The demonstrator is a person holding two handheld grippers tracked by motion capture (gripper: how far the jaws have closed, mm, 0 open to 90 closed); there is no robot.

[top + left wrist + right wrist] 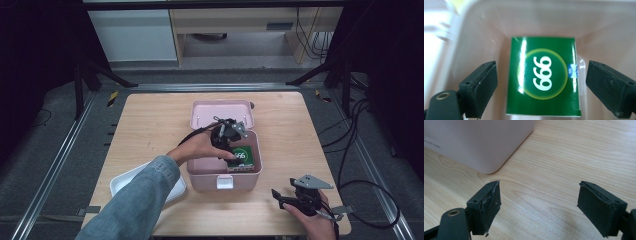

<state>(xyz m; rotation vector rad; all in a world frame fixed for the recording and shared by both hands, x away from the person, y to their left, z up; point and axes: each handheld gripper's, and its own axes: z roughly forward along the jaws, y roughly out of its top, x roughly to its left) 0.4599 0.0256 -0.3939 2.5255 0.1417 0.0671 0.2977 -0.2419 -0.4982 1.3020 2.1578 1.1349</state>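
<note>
Left gripper jaws apparently clear of green box edges

I see a light wooden table carrying 2 things directly: a pink box with its lid open near the middle, and a white tray just left of it at the front edge.
</note>
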